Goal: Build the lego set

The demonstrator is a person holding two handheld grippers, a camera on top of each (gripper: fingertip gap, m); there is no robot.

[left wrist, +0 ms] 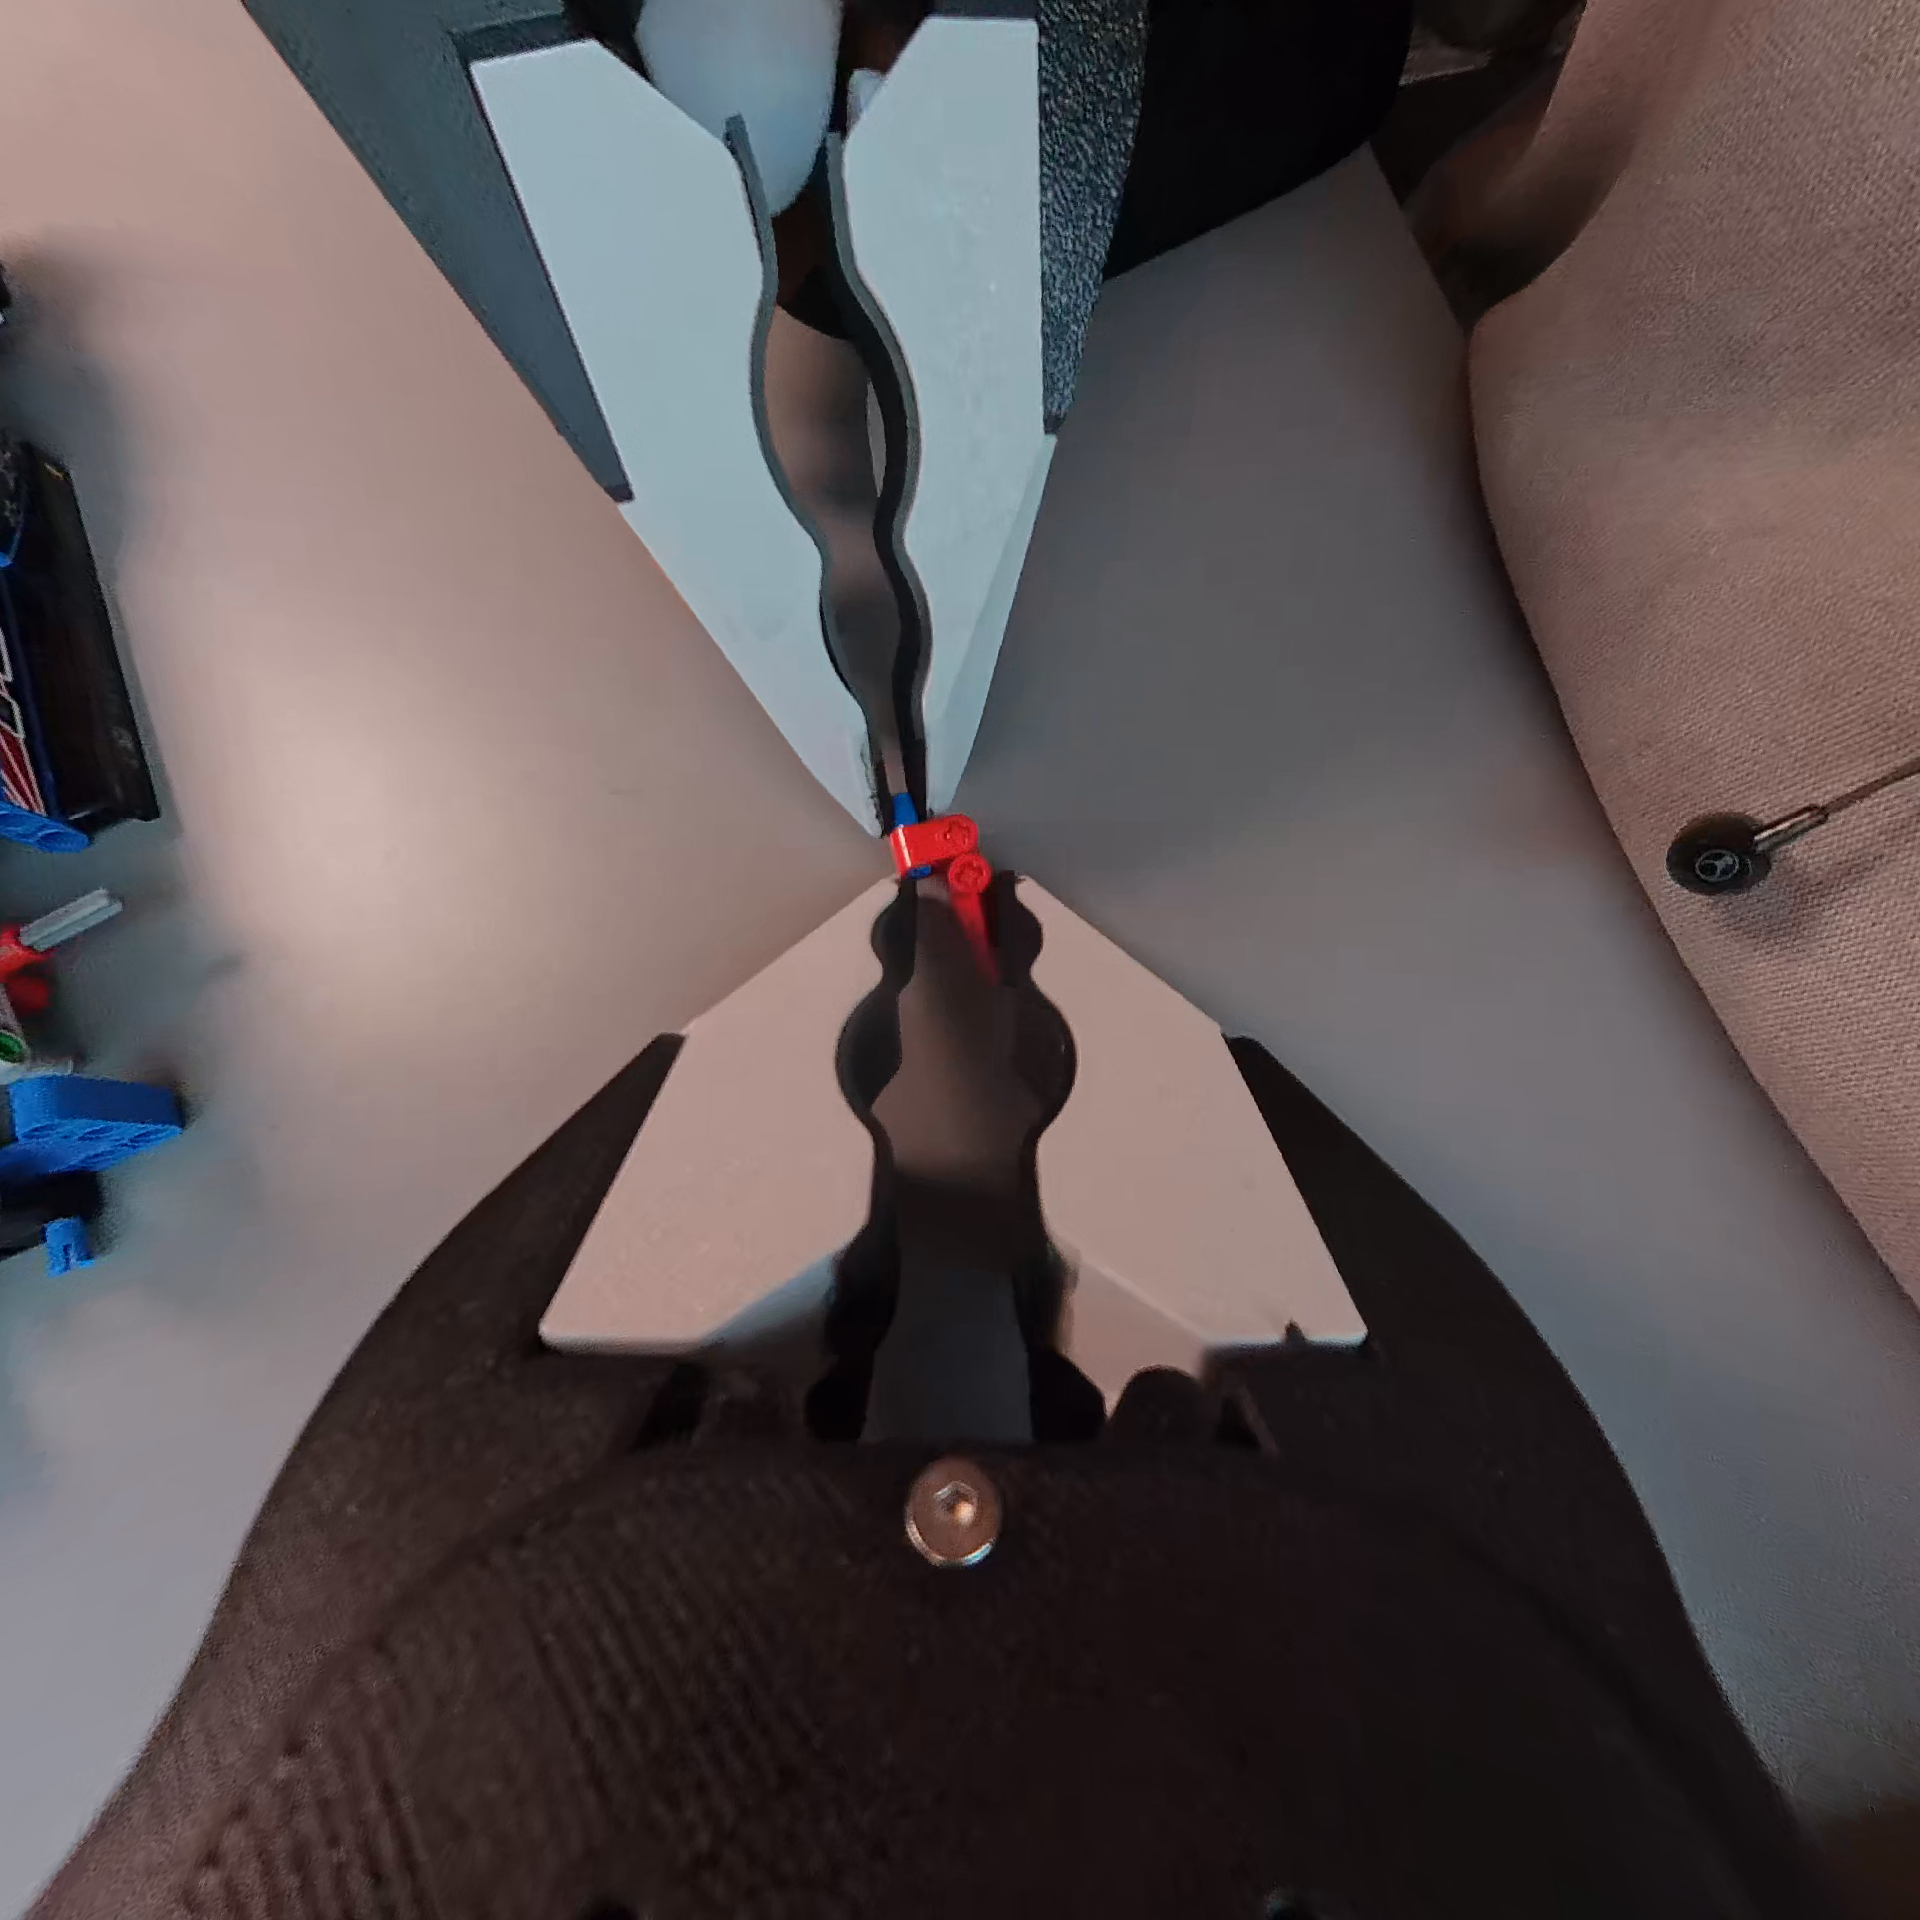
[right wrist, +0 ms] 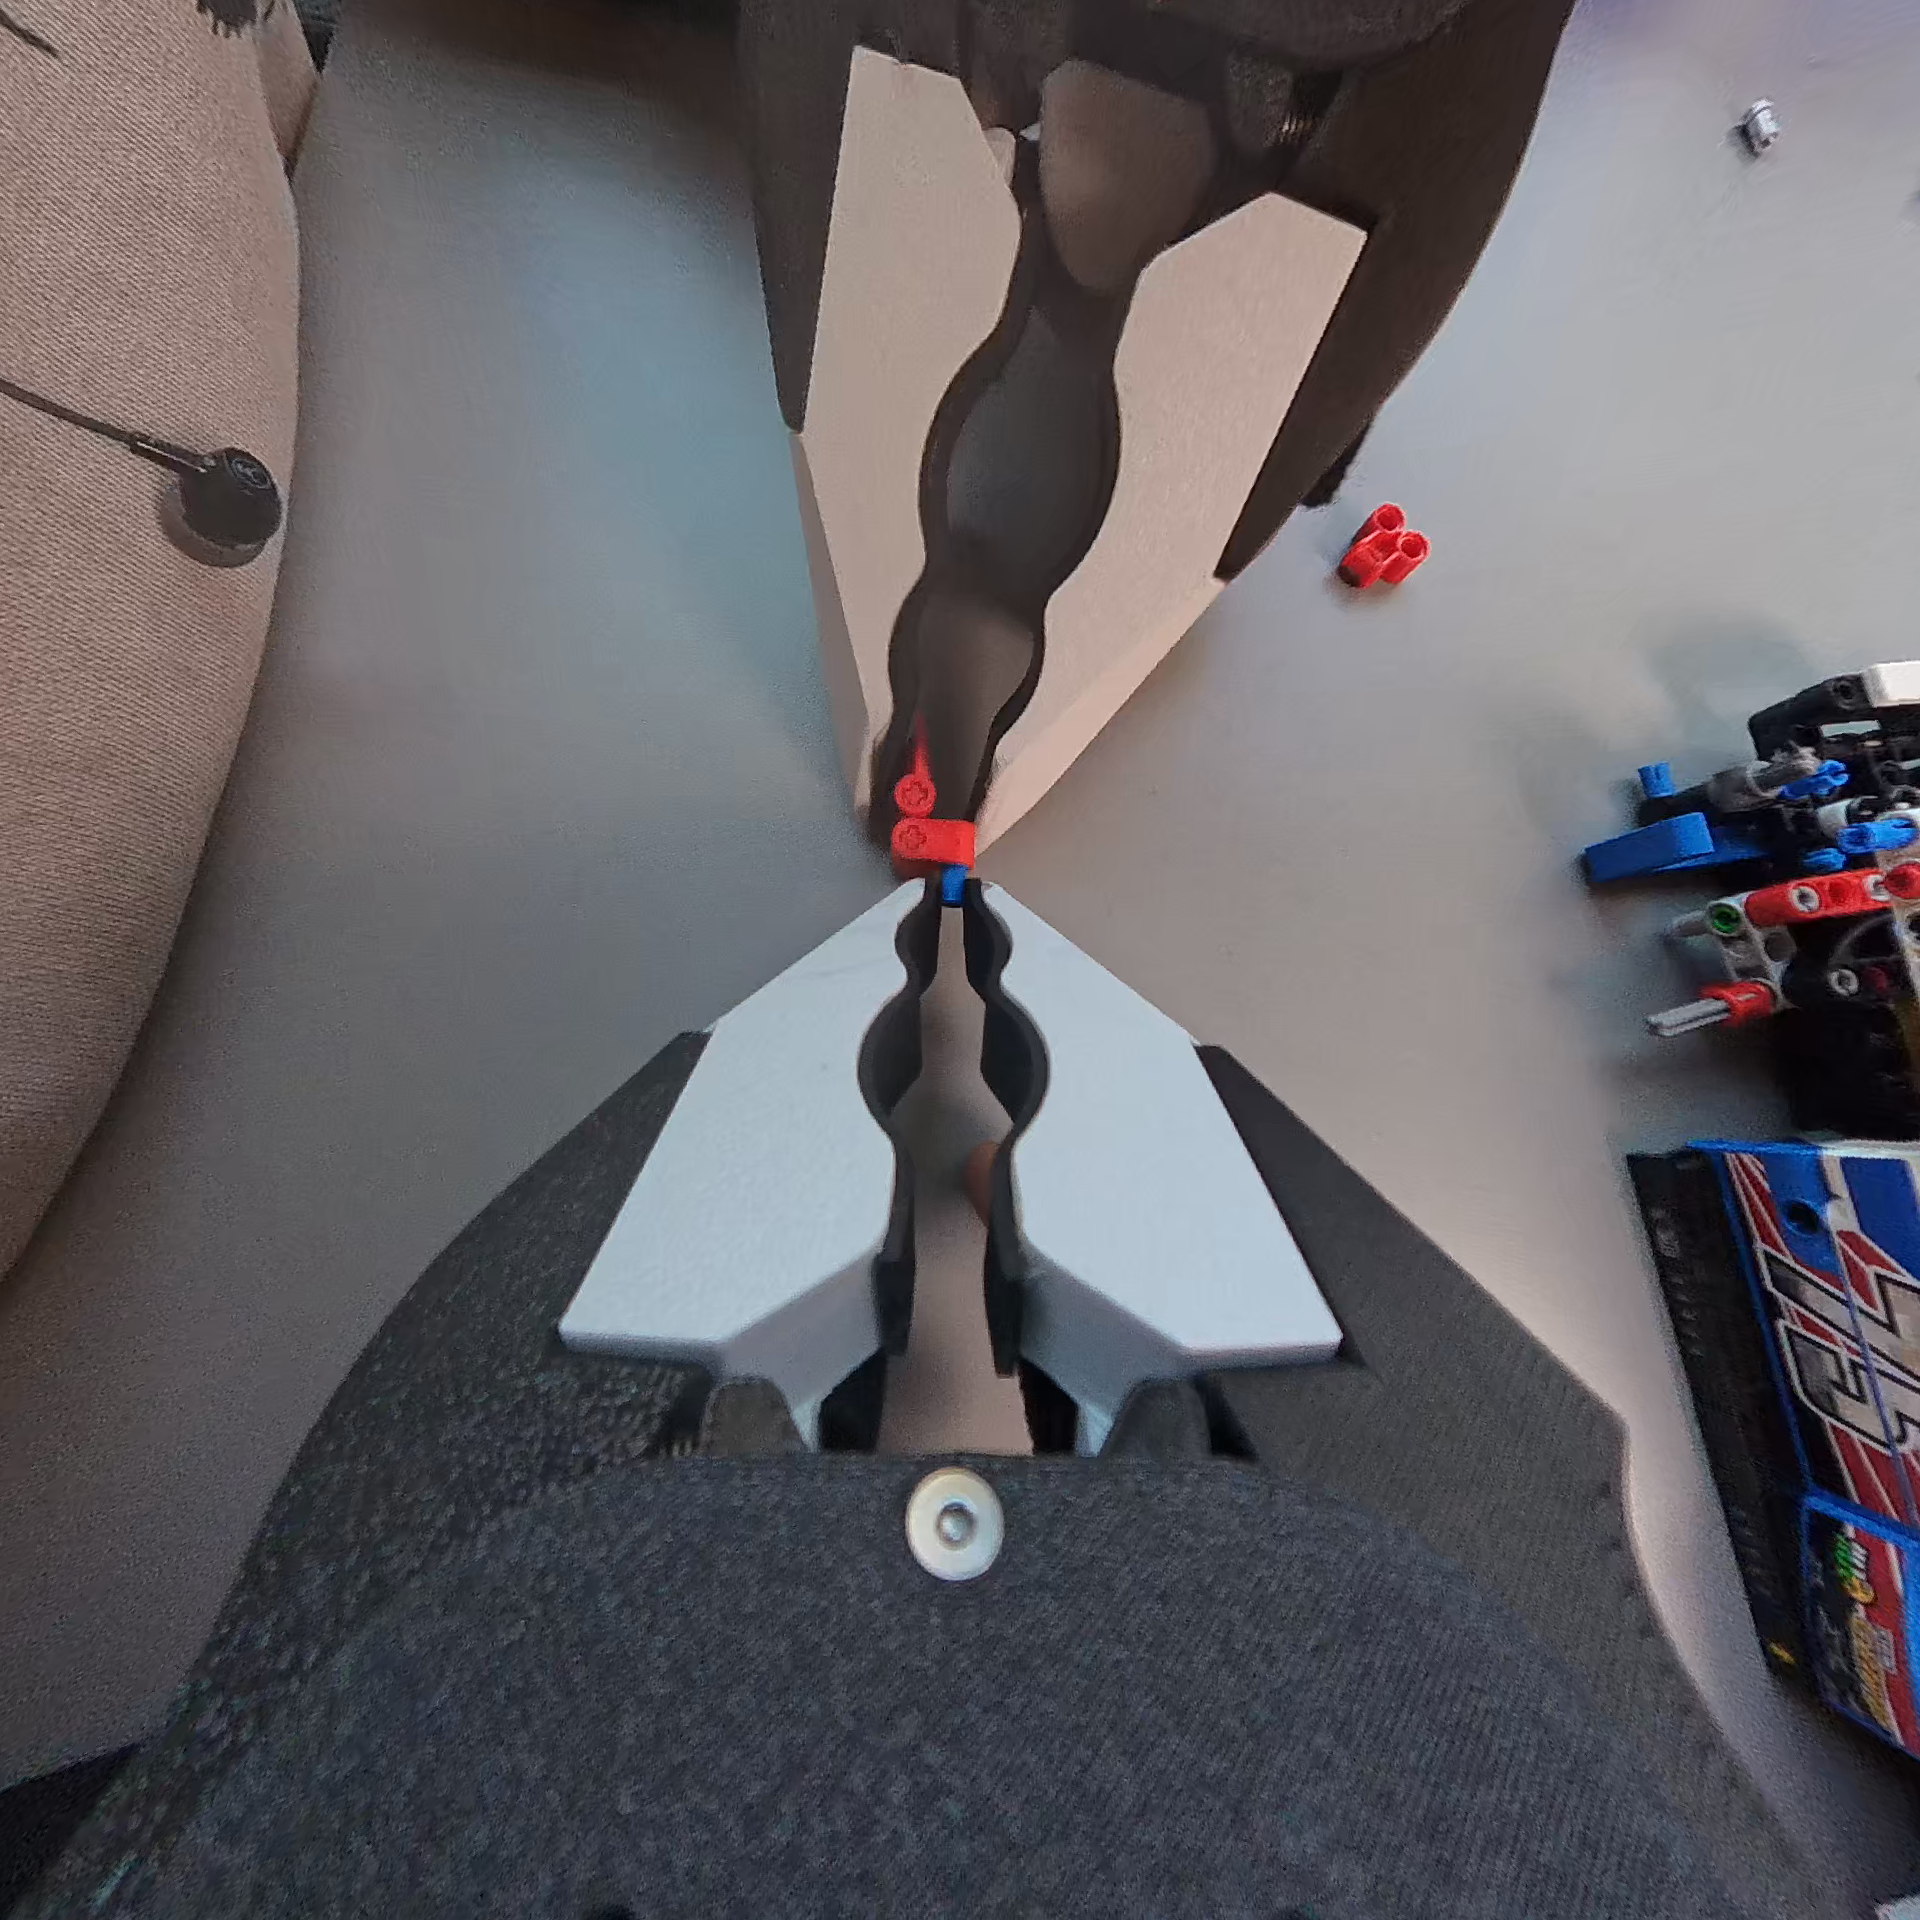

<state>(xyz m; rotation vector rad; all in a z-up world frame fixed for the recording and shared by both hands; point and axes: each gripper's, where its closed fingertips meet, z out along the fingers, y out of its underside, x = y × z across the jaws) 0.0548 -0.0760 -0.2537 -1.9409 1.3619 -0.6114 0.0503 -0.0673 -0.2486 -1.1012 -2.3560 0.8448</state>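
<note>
My two grippers meet tip to tip above the grey table (left wrist: 416,727). My left gripper (left wrist: 958,885) is shut on a thin red Lego piece (left wrist: 977,930), whose round end (left wrist: 968,873) sticks out of the tips. My right gripper (right wrist: 951,885) is shut on a small blue pin (right wrist: 951,886). A red connector (right wrist: 932,837) sits between the two tips, against the blue pin and touching the red piece's end. In the left wrist view the right gripper (left wrist: 900,812) comes in from the top; in the right wrist view the left gripper (right wrist: 930,792) does the same.
A partly built blue, black and red Lego model (right wrist: 1787,883) and a printed box (right wrist: 1829,1403) lie at the right of the table. A loose red connector (right wrist: 1382,545) and a small grey part (right wrist: 1756,125) lie farther off. A beige cushion (right wrist: 125,623) with a black button borders the table. Less than 4 cm separates the two grippers' tips.
</note>
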